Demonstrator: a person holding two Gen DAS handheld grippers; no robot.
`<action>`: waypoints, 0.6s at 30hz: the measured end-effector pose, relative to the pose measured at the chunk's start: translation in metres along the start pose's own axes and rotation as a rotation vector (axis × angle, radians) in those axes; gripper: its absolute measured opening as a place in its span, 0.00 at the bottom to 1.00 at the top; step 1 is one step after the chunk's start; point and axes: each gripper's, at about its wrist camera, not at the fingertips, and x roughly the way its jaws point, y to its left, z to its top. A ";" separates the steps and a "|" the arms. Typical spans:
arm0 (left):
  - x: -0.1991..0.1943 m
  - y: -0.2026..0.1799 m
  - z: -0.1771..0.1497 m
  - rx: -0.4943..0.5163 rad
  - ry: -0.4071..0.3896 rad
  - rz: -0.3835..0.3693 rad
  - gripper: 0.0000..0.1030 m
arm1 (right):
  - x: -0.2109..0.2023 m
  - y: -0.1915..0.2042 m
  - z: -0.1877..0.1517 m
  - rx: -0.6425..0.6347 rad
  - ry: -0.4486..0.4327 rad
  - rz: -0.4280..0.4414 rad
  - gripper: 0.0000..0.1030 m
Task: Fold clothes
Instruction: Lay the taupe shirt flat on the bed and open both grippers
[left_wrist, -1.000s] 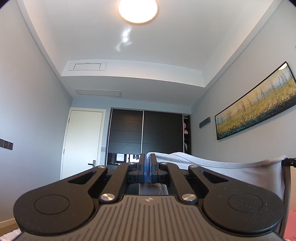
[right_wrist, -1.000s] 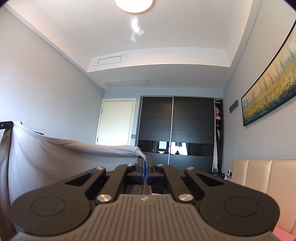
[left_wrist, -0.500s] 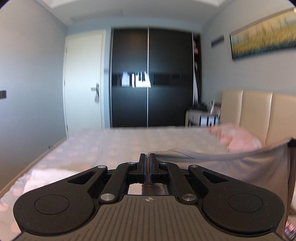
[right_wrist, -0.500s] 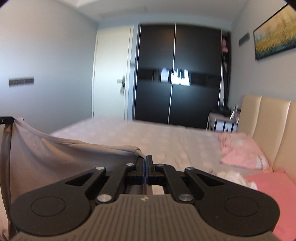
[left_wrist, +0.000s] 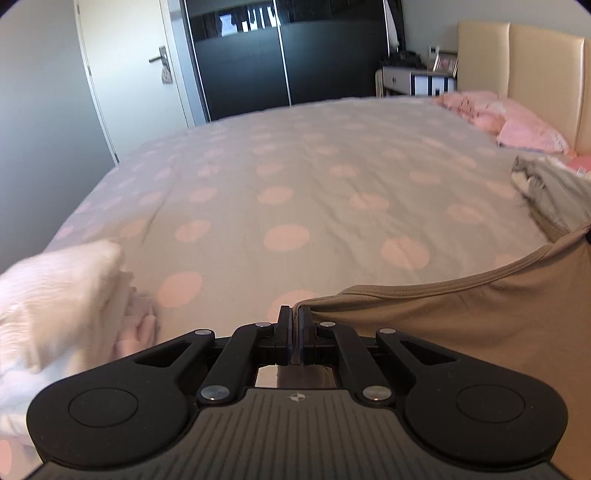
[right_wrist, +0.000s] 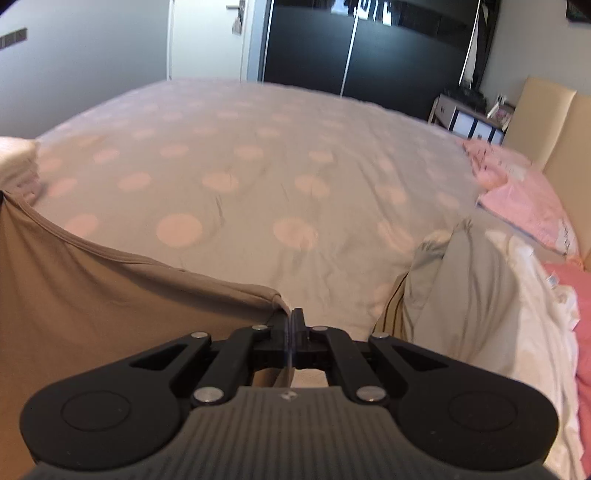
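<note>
The left hand-held gripper (left_wrist: 294, 314) has its jaws pressed together on one corner of a tan garment (left_wrist: 461, 317). The right hand-held gripper (right_wrist: 291, 315) pinches the other corner of the same garment (right_wrist: 110, 302) in the same way. The cloth hangs stretched between the two, its hemmed top edge sagging in a shallow curve, over the near edge of the bed (left_wrist: 295, 177). Whether its lower part touches the bedspread cannot be told.

The bed carries a grey spread with pale pink dots, and its middle is bare. At the near left corner lies a stack of white and pale pink folded cloth (left_wrist: 55, 306), blurred in the left wrist view. Near the right edge lies a loose heap of grey and white clothes (right_wrist: 480, 295), with pink fabric (right_wrist: 576, 314) beside it. Pink pillows (right_wrist: 524, 199) rest at the far right against a cream padded headboard (left_wrist: 517, 59). Beyond the far edge of the bed stand a dark sliding wardrobe (right_wrist: 369, 48) and a white door (left_wrist: 125, 66).
</note>
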 end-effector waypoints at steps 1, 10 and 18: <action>0.012 -0.001 -0.002 -0.001 0.024 -0.001 0.01 | 0.013 -0.001 -0.001 0.004 0.021 0.000 0.02; 0.083 -0.005 -0.022 0.009 0.193 -0.008 0.01 | 0.086 0.003 -0.013 -0.006 0.158 0.014 0.02; 0.082 -0.001 -0.026 -0.011 0.228 -0.020 0.17 | 0.084 -0.001 -0.017 0.022 0.194 0.035 0.35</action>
